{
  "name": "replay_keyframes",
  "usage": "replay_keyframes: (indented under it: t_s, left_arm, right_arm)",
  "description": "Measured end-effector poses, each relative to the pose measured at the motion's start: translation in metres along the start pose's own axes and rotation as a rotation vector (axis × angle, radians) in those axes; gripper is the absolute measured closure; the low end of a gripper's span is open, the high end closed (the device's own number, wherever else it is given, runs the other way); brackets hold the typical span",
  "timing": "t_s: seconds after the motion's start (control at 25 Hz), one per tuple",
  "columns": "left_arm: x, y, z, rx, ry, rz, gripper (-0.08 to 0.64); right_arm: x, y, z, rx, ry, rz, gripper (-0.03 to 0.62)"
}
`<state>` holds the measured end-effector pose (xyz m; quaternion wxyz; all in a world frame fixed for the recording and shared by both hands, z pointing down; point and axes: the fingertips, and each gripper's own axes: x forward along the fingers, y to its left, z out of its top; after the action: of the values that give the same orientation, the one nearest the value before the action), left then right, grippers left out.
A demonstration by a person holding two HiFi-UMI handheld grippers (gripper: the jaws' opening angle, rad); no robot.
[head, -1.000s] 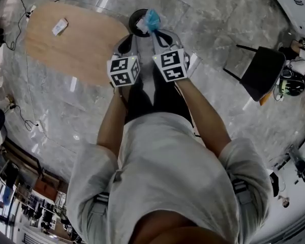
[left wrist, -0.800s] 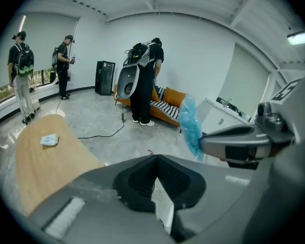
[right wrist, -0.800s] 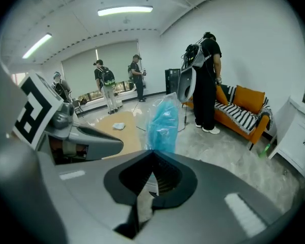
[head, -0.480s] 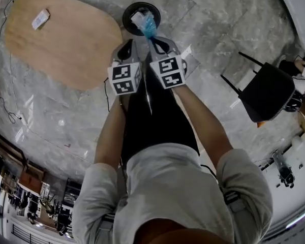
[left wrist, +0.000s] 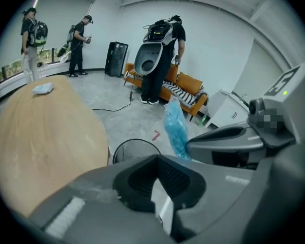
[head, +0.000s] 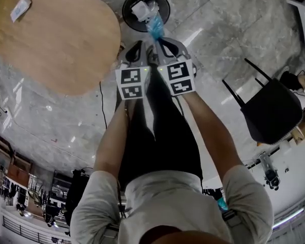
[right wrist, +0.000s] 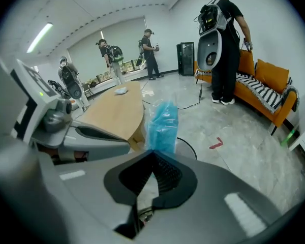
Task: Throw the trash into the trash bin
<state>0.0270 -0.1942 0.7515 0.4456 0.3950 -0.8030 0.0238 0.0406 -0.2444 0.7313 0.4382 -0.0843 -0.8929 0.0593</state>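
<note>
Centre the blue trash bag, clamped in the right tongs above the near rim of the trash bin on the floor by the worktop edge, over the opening before releasing; the left tongs are closed and empty.

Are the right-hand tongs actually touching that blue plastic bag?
Touching. The right gripper view shows the right tongs shut on the blue bag, pinching its lower end.
</note>
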Motion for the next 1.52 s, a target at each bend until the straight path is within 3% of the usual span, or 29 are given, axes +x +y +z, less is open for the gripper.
replay_keyframes:
  t_s: [0.52,0.8,1.04,1.36,1.52]
  left_arm:
    - [0.117,0.032,-0.048,0.023,0.051,-0.001,0.541]
    - [0.167,0.058,-0.063,-0.045,0.066,0.021,0.541]
    - [0.172,0.066,-0.069,-0.066,0.074,0.025,0.541]
    - [0.174,0.074,-0.079,-0.098,0.086,0.034,0.541]
    - [0.176,0.077,-0.079,-0.104,0.084,0.034,0.541]
  right_arm:
    - [0.116,-0.049,-0.049,0.033,0.073,0.001,0.583]
    - [0.178,-0.065,-0.071,0.058,0.125,0.02,0.583]
    - [0.218,-0.08,-0.075,0.027,0.176,0.063,0.583]
    - [0.275,-0.084,-0.109,0.007,0.319,0.117,0.583]
    - [0.3,-0.082,-0.12,0.041,0.368,0.144,0.583]
